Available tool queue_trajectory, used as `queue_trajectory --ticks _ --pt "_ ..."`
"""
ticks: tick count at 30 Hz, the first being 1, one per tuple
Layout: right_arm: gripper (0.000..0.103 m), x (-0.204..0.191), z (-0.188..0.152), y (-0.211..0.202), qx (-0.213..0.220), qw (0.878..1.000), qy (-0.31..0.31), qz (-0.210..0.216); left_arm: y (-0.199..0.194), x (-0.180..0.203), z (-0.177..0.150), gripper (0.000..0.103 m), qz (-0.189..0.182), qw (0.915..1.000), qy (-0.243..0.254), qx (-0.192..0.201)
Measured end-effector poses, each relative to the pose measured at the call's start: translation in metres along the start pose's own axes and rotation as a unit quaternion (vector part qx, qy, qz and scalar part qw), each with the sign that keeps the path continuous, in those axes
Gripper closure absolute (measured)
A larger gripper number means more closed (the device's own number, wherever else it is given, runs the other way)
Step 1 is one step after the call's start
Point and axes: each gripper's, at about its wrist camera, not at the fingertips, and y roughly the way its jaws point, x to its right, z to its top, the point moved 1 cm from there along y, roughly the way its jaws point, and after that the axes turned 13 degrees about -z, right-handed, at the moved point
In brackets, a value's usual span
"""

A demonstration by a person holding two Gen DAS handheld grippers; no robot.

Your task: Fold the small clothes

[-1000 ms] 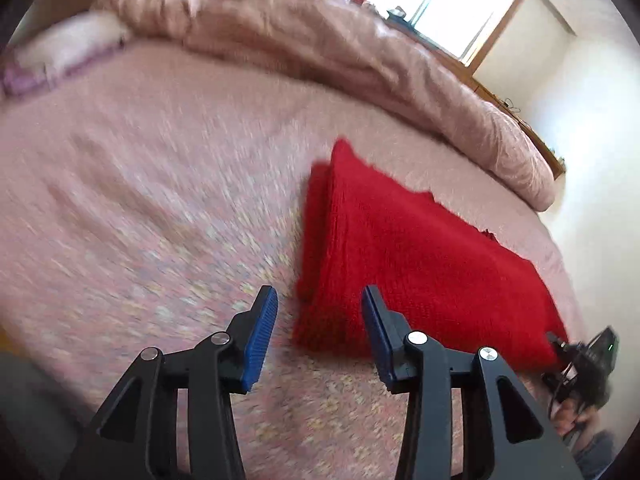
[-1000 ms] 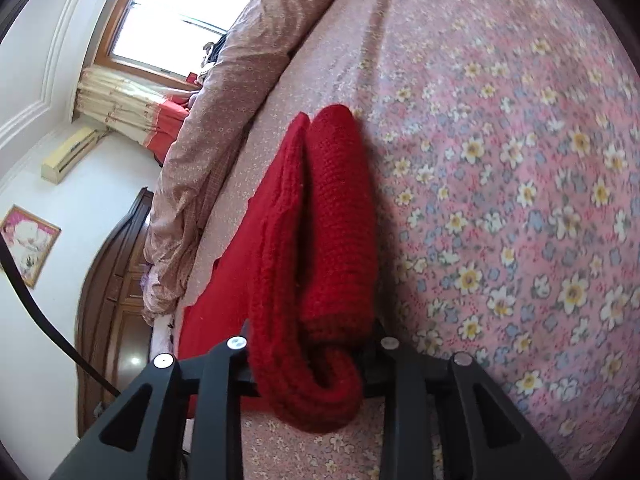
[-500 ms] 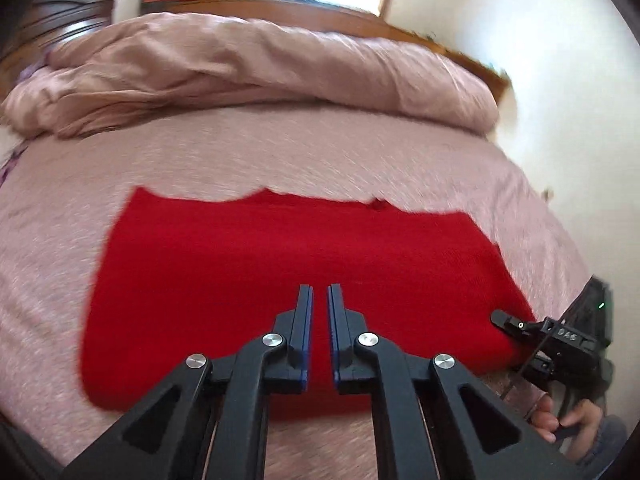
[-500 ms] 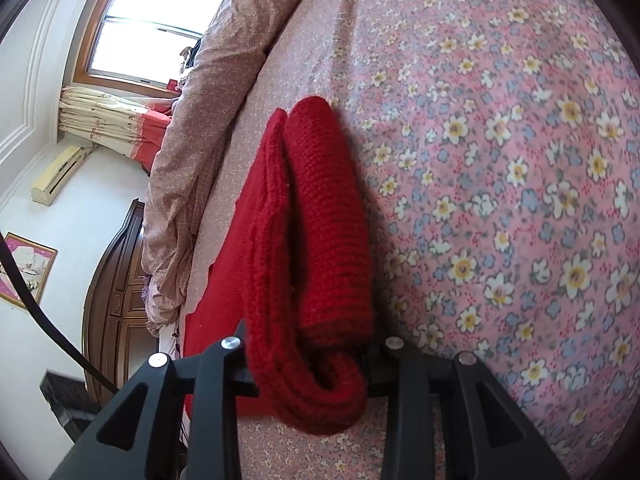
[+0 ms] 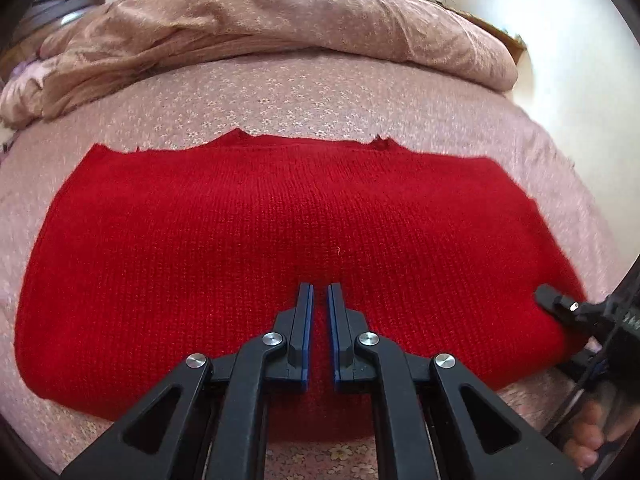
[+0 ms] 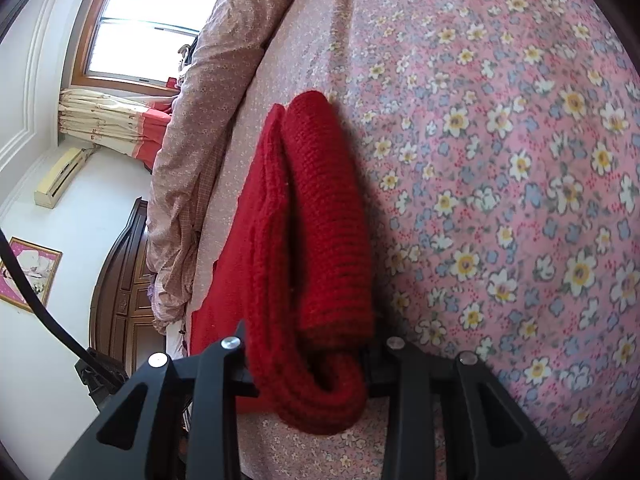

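Note:
A red knitted garment (image 5: 280, 240) lies folded flat on the pink flowered bed sheet (image 5: 280, 96). My left gripper (image 5: 321, 292) hovers over the middle of its near edge, jaws almost shut with a thin gap and nothing between them. My right gripper (image 6: 308, 344) is shut on the garment's right end (image 6: 316, 240), where the thick folded layers bulge between the fingers. The right gripper also shows in the left wrist view (image 5: 560, 308) at the garment's right corner.
A bunched pinkish duvet (image 5: 260, 20) lies along the far side of the bed. A dark wooden headboard (image 6: 120, 280) stands at the bed's left end. The window (image 6: 152, 20) and white wall are beyond. The bed's edge is at the right, by the wall.
My left gripper has swung from the garment's left end to the middle of its near edge and gone from open to nearly shut. My right gripper has kept its hold.

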Motion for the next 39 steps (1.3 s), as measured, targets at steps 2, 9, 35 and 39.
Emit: queue_trajectory --ticks 2,9,35,39 --pt "0.075 -0.005 -0.001 -0.004 0.009 1.0 -0.01 0.003 0.004 0.005 -0.004 0.101 0.012 0.9998 0.014 0.003" --pt "0.08 -0.076 -0.007 -0.046 0.087 0.989 -0.123 -0.008 0.004 -0.006 -0.006 0.101 -0.016 0.9997 -0.01 0.014" --pt "0.08 -0.325 -0.15 0.008 0.191 0.857 -0.443 -0.179 -0.137 -0.194 -0.003 0.084 -0.087 0.9848 -0.133 0.07" --pt "0.08 -0.355 -0.193 0.051 0.189 0.846 -0.463 -0.184 -0.14 -0.243 -0.027 0.084 -0.083 0.9696 -0.216 0.08"
